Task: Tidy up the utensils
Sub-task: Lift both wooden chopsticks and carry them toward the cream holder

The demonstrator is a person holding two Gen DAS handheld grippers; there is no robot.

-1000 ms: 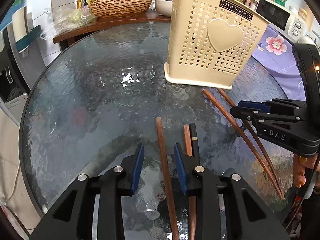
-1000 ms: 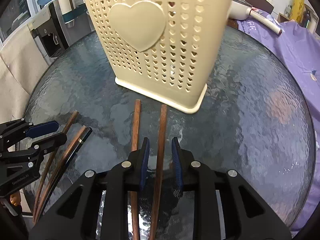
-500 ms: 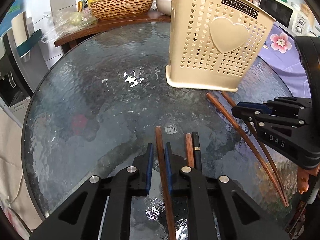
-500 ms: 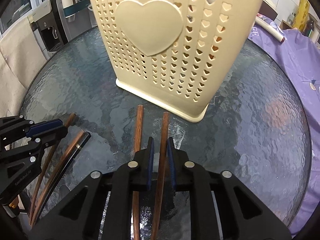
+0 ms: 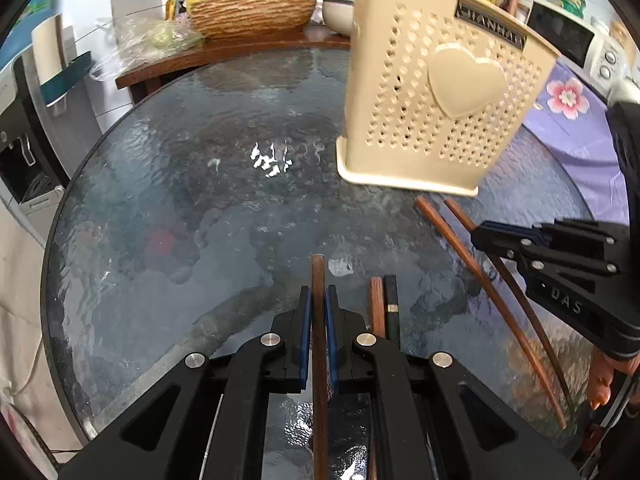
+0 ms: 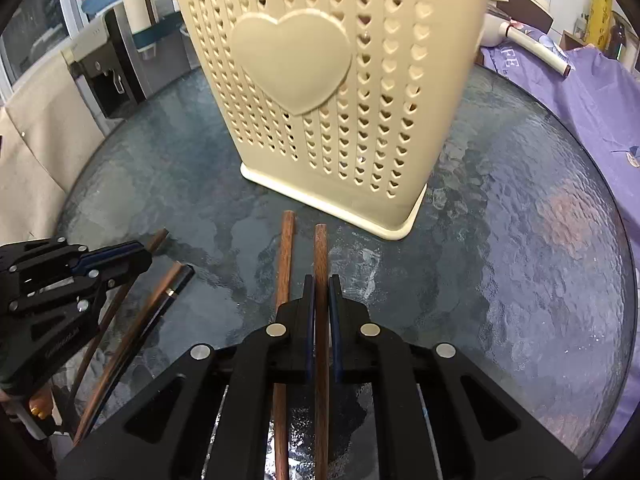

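Pads of the left tool [image 5: 318, 304] are clenched on a single brown chopstick [image 5: 319, 280], whose blunt end pokes out just ahead of them over the glass tabletop [image 5: 180, 200]; the right tool [image 6: 321, 296] is likewise clamped on its own chopstick [image 6: 321, 252], with an unheld twin [image 6: 286, 248] lying just beside it on the left. Both grips sit well back from the forward ends, so the sticks will probably want to pivot between the pads; I would keep the squeeze firm, raise each stick off the tabletop, and only then tilt it upright over the holder. Beside the left tool lie two more sticks, a brown one [image 5: 376, 300] and a black one with a metal band [image 5: 391, 300], touching side by side, and a clean lift should leave them undisturbed. The cream perforated utensil holder [image 6: 320, 100], with a raised heart on its face, stands just beyond the stick tips, near enough that a swing could knock it; its top opening is out of frame in the right view, so aim must come from the left view. Its dark nameplate [image 5: 491, 33] appears to read "JIANHAO", though blurred. On the right tool's body the letters "DAS" [image 5: 566, 300] are legible; a faint embossed word on the left tool's side is too small to read.
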